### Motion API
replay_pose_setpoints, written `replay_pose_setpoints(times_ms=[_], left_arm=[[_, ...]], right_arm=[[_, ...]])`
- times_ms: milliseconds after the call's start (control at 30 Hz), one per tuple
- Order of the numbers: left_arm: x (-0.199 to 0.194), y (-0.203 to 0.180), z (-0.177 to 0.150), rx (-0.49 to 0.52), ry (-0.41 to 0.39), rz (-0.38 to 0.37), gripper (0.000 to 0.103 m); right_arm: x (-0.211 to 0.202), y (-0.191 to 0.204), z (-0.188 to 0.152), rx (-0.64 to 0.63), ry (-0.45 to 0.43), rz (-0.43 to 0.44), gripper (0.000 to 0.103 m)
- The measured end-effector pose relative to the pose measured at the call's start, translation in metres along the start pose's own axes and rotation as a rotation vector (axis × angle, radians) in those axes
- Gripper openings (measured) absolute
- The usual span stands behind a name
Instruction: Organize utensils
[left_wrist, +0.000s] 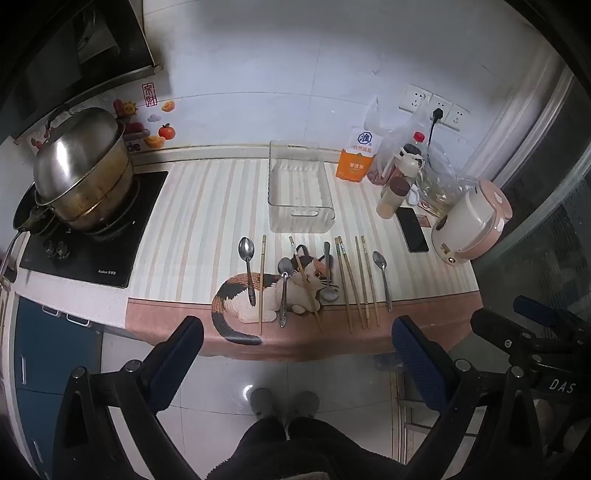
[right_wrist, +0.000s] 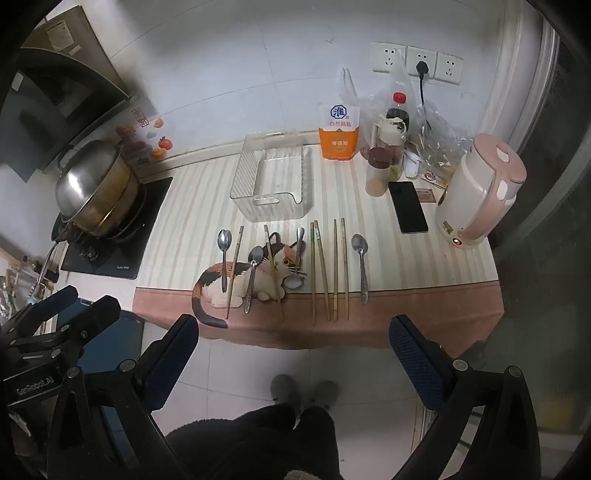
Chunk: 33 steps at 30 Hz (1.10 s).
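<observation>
Several metal spoons and wooden chopsticks lie in a row on a striped cat-print mat (left_wrist: 192, 229) near the counter's front edge. The leftmost spoon (left_wrist: 248, 269) and rightmost spoon (left_wrist: 382, 275) bracket the row; a chopstick pair (left_wrist: 347, 280) lies right of centre. A clear empty plastic bin (left_wrist: 297, 192) stands behind them; it also shows in the right wrist view (right_wrist: 273, 181). My left gripper (left_wrist: 295, 332) is open, held back off the counter edge above the floor. My right gripper (right_wrist: 293, 328) is open too, likewise short of the counter. Neither holds anything.
A steel pot (left_wrist: 83, 166) sits on a black cooktop (left_wrist: 99, 236) at the left. At the right stand an orange salt bag (left_wrist: 356, 160), bottles, plastic bags, a black phone (left_wrist: 413, 229) and a pink-white kettle (left_wrist: 472, 221). My feet show on the tiled floor.
</observation>
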<state>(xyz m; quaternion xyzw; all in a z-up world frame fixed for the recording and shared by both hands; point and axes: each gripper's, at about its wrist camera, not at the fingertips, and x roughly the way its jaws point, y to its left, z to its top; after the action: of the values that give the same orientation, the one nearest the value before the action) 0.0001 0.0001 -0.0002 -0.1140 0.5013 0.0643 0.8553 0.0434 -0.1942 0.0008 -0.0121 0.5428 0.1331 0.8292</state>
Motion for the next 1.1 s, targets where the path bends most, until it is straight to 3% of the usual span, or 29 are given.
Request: replay_pose_setpoints(times_ms=[1100], left_arm=[[-0.0042, -0.0059, 0.0022, -0.001, -0.005, -0.007, 0.103]], right_arm=[[-0.0025, -0.0017, -0.0005, -0.002, 0.005, -0.001, 0.103]])
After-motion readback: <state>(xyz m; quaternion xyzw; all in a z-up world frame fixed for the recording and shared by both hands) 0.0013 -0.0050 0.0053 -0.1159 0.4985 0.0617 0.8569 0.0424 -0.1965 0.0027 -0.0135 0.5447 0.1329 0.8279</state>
